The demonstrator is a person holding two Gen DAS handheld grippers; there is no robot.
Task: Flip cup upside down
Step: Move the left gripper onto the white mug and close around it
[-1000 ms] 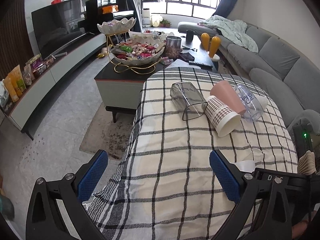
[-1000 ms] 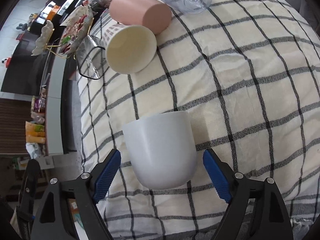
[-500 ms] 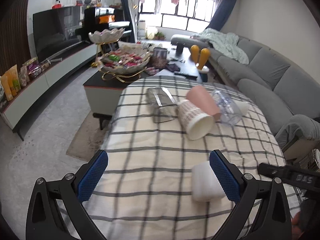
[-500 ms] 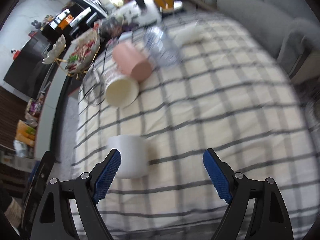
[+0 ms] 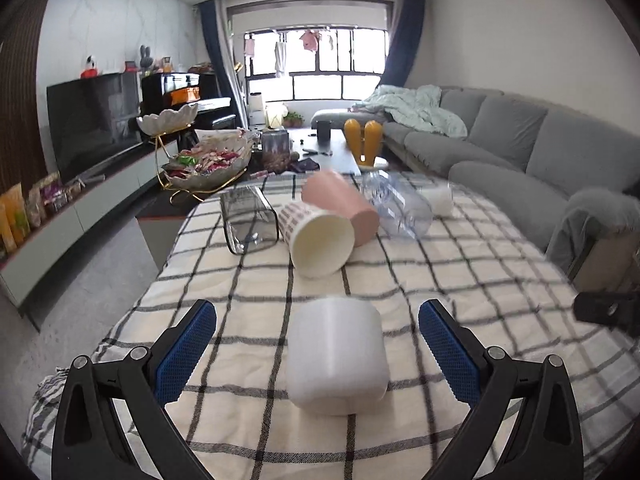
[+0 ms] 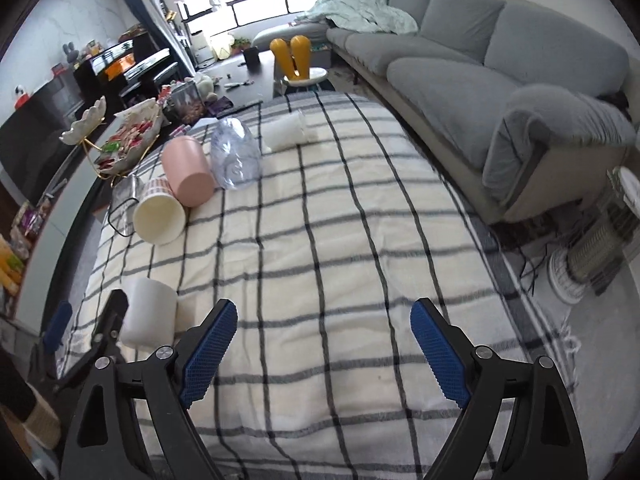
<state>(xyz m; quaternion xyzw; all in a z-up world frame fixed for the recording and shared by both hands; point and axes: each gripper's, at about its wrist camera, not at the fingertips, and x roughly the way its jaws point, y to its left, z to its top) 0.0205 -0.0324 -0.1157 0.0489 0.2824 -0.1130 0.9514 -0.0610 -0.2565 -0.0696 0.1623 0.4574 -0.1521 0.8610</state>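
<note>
A plain white cup [image 5: 336, 354] stands upside down on the checked cloth, its flat base on top. It also shows in the right wrist view [image 6: 149, 311]. My left gripper [image 5: 316, 356] is open, its blue pads on either side of the cup without touching it. My right gripper [image 6: 322, 352] is open and empty, drawn back to the right of the cup over bare cloth. Farther back lie a patterned paper cup [image 5: 318, 242], a pink cup [image 5: 340, 204], a clear glass [image 5: 249, 218] and a clear plastic cup [image 5: 400, 208], all on their sides.
The checked cloth [image 6: 340, 240] covers a low table. A grey sofa [image 6: 460, 60] runs along the right. A dark coffee table with a snack bowl [image 5: 208, 162] and yellow ornaments [image 5: 362, 142] stands behind. A small white heater [image 6: 592, 256] sits on the floor at right.
The right gripper has let go of the white cup and pulled back and to the right. The left gripper has swung right and forward until its open pads flank the cup.
</note>
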